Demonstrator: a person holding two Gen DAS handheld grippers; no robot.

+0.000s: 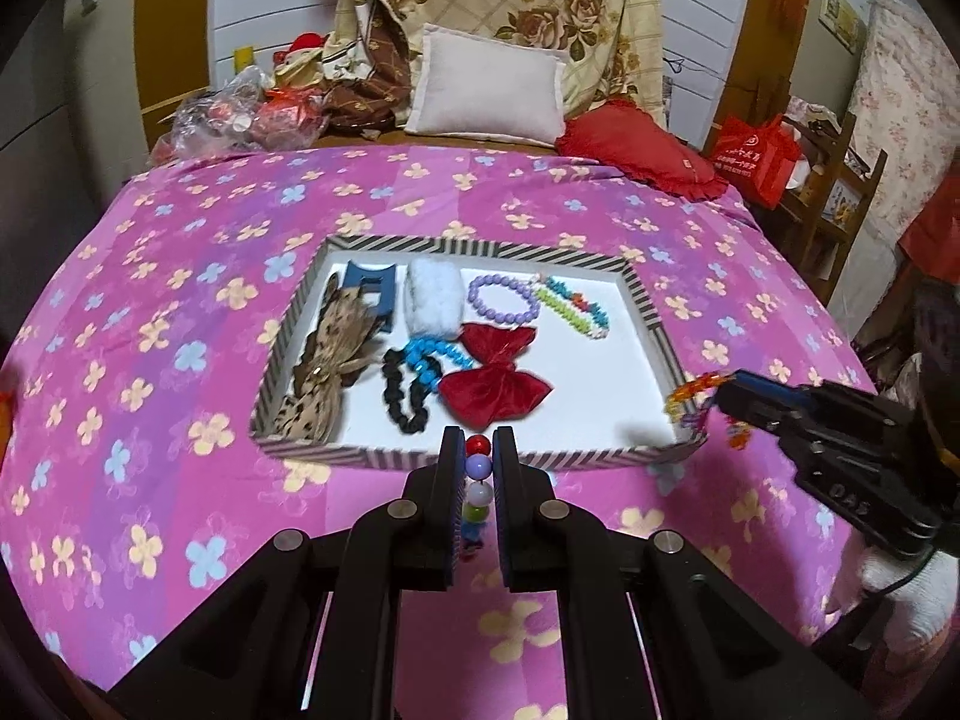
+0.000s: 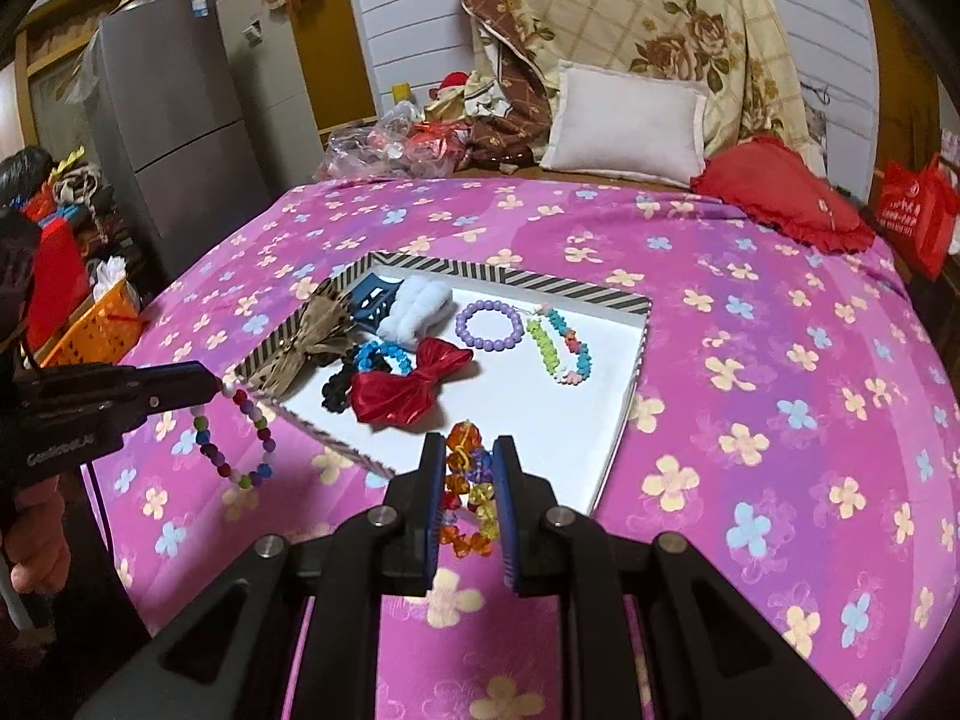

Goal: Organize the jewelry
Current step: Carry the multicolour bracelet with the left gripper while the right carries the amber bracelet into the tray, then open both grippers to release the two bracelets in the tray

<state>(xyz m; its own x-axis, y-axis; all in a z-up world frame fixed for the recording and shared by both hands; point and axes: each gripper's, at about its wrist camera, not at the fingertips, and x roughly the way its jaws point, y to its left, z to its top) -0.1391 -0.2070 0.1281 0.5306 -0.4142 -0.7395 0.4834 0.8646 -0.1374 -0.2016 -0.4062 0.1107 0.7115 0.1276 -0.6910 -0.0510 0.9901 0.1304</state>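
Your left tongs (image 1: 478,450) are clenched on a multicoloured bead bracelet (image 2: 234,438); in the right wrist view it dangles as a loop off their tip, clear of the pink flowered bedspread (image 1: 150,312), just outside the tray's near left corner.

Your right tongs (image 2: 469,459) are clenched on an orange-and-yellow crystal bracelet (image 2: 468,495), hanging between the pads over the tray's near edge. In the left wrist view they sit at 3 o'clock, by the tray's near right corner.

The striped-rim tray (image 1: 480,249) lies mid-bed, with a white floor. Inside it:
- 9 o'clock: leopard-print bow (image 1: 327,354), blue hair claw (image 1: 372,291).
- centre: white fluffy scrunchie (image 1: 429,294), blue bead bracelet (image 1: 432,354), black bead bracelet (image 1: 402,399), red bow (image 1: 495,375).
- 1 o'clock: purple bead bracelet (image 1: 504,300), pastel flower bracelet (image 1: 573,306).

White pillow (image 1: 486,87) and red cushion (image 1: 636,147) at 12 o'clock, at the head of the bed.
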